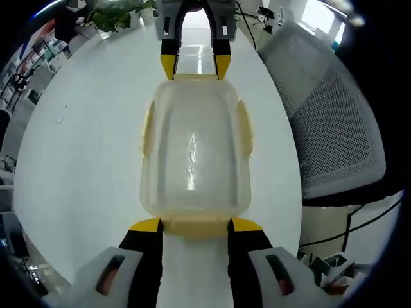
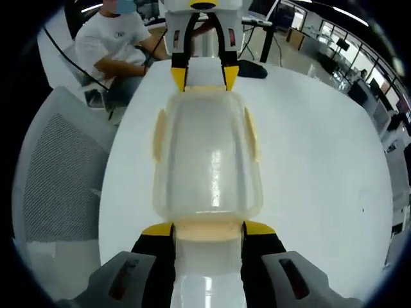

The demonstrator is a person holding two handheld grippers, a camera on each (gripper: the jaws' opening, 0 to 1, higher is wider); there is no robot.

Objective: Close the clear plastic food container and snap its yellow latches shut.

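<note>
The clear plastic container [image 1: 192, 154] [image 2: 207, 160] lies with its lid on, on a round white table [image 1: 83, 128] [image 2: 321, 147]. Pale yellow side latches [image 1: 146, 131] [image 2: 158, 136] stand slightly out from its long sides. In the left gripper view my left gripper [image 1: 196, 226] is open, its yellow-tipped jaws on either side of the near end latch [image 1: 196, 228]. My right gripper [image 1: 196, 61] faces it at the far end. In the right gripper view the right gripper [image 2: 209, 230] is open astride its near end latch [image 2: 209, 231], and the left gripper [image 2: 204, 76] sits opposite.
A grey mesh office chair [image 1: 327, 128] [image 2: 58, 173] stands close against the table's edge. A seated person in a white shirt [image 2: 115, 38] is beyond the table. A green plant [image 1: 115, 16] sits at the far rim.
</note>
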